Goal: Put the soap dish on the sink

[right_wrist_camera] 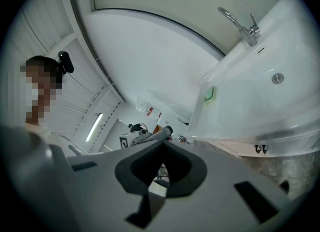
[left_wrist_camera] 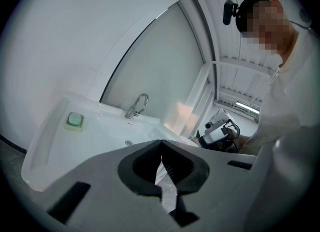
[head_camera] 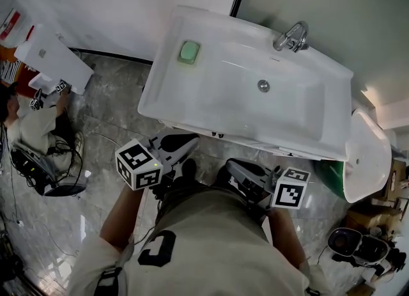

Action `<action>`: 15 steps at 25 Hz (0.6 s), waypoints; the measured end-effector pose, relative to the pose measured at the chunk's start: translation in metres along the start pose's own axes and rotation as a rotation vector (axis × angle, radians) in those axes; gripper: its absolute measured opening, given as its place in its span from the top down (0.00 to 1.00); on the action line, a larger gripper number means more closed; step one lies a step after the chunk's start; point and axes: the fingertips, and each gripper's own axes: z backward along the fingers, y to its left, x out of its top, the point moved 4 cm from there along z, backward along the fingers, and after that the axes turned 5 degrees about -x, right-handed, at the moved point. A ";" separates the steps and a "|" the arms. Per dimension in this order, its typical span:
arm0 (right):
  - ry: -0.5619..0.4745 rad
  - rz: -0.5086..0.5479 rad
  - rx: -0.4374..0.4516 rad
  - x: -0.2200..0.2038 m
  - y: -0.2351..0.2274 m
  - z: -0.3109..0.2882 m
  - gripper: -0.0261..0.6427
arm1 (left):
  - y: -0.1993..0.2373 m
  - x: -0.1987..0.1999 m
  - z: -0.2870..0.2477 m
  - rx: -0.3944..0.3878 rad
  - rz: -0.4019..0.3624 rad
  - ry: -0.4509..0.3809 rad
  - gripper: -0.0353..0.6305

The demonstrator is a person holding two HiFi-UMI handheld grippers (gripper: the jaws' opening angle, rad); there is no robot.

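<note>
Dish [head_camera: 188, 52]: on sink [head_camera: 220, 93] rim, far-left corner | your left tool [head_camera: 190, 144], right tool [head_camera: 235, 168]: both pressed together, empty, before sink

Pale-green soap dish [head_camera: 188, 52] flat on white sink [head_camera: 155, 98] rim, far-left corner.

no wording here is clear enough to read. the person's shirt [head_camera: 211, 250] carries 1 big black shape [head_camera: 156, 248], perhaps a letter c, well behind the left gripper [head_camera: 186, 146] fingers. the left cube [head_camera: 138, 163] and right cube [head_camera: 291, 189] show only black-and-white square codes. a red label [head_camera: 9, 25], far left of those fingers, is too small to read.
</note>
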 end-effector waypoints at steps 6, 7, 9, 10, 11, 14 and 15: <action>-0.005 -0.004 0.018 0.004 -0.006 0.006 0.95 | -0.002 0.001 -0.005 0.024 -0.007 0.015 0.92; -0.009 -0.008 0.021 0.005 -0.007 0.008 0.95 | -0.003 0.000 -0.007 0.027 -0.009 0.020 0.92; -0.014 -0.011 0.027 0.008 -0.010 0.013 0.95 | -0.003 0.000 -0.012 0.038 -0.009 0.029 0.92; -0.017 -0.010 0.031 0.010 -0.011 0.015 0.95 | -0.004 0.001 -0.014 0.044 -0.012 0.032 0.92; -0.021 -0.008 0.036 0.013 -0.012 0.017 0.95 | -0.004 0.003 -0.016 0.049 -0.016 0.032 0.92; -0.029 0.001 0.053 0.021 -0.015 0.023 0.95 | -0.006 0.009 -0.022 0.068 -0.030 0.027 0.92; -0.030 0.005 0.057 0.023 -0.016 0.025 0.95 | -0.006 0.011 -0.023 0.076 -0.033 0.026 0.92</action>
